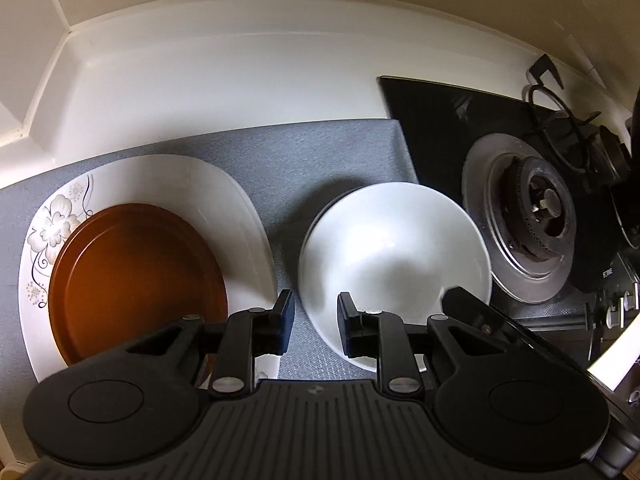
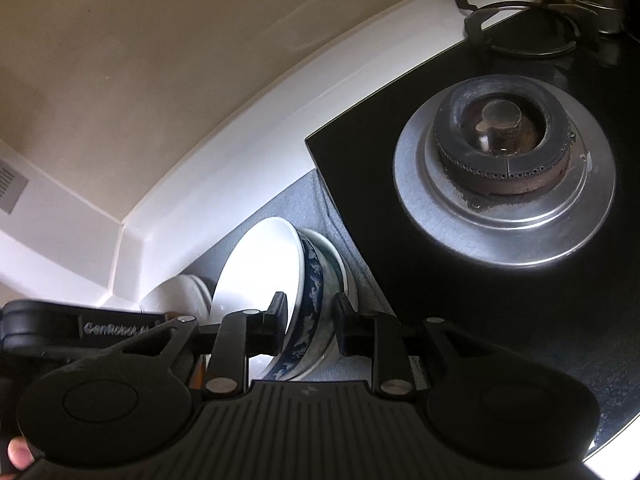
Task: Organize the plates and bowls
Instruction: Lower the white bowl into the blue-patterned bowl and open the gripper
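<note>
**Stacked bowls by the stove: where this could slip**

In my left wrist view, the brown plate sits low on the left, nested on the white flowered plate. The brown one looks matte, with a stepped rim; the white one is glossy, squarish with rounded corners and a grey floral print. Both rest on a grey woven mat over the white counter. My left tool hangs narrowly parted at lower centre, holding nothing, its fingers straddling the strip of mat between plate and white bowl. That bowl is smooth, round and glazed. My right tool shows in this view too, its tip at the bowl's right rim.

In my right wrist view, the white bowl is nested in a blue patterned bowl at lower centre, both tilted against the frame. My right tool is narrowly parted around their rims; I cannot tell whether the pads truly grip.

My worry: glazed ceramic is slick, and a pinch on thin stacked rims could let the inner bowl slide or rock out. The stack sits just beside the black glass stovetop and steel burner, right of frame; a swing that way could chip a rim. My two tools are near each other and could collide.
</note>
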Demonstrator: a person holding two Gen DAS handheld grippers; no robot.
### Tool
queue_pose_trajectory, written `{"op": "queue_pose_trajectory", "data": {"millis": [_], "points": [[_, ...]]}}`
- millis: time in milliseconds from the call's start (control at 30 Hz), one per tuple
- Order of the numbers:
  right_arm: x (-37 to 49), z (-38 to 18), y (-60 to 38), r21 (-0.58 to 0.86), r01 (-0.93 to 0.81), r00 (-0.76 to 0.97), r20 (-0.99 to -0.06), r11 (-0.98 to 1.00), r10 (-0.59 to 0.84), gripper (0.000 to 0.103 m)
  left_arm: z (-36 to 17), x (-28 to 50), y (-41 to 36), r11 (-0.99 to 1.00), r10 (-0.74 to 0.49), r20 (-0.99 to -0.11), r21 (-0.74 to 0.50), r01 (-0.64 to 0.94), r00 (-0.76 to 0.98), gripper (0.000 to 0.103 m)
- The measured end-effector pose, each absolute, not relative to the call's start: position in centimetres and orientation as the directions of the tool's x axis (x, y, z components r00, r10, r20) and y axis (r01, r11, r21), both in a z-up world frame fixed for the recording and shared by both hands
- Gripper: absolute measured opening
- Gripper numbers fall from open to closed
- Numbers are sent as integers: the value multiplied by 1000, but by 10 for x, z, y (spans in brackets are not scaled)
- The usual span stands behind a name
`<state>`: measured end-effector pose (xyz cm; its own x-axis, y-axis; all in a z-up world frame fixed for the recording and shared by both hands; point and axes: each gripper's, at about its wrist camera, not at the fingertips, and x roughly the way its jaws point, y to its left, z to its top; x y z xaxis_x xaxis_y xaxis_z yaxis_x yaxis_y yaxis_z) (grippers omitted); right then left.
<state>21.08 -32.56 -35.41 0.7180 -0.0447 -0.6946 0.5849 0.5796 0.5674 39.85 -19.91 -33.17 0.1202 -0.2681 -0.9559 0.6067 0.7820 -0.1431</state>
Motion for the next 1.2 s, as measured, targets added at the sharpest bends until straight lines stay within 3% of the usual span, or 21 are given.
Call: {"op": "queue_pose_trajectory", "data": {"millis": [467,833,1133,1200], "points": [[203,-352,-330,599,575,731,-682,558,-21,26,-342,408,-199,798,-254,-965,-169,579,68,25],[193,-373,-344,748,536,794,-604,391,68,32,-350,414,-199,806,-278,-960,-239,542,-9,24],[196,-364,-342,704,565,768,-639,431,37,33,-354,417,-195,811,-290,-957,-252,527,-10,24],[198,-363,-341,691,569,759,-650,446,40,38,-351,418,-192,810,-301,-953,-261,525,-9,24]]}}
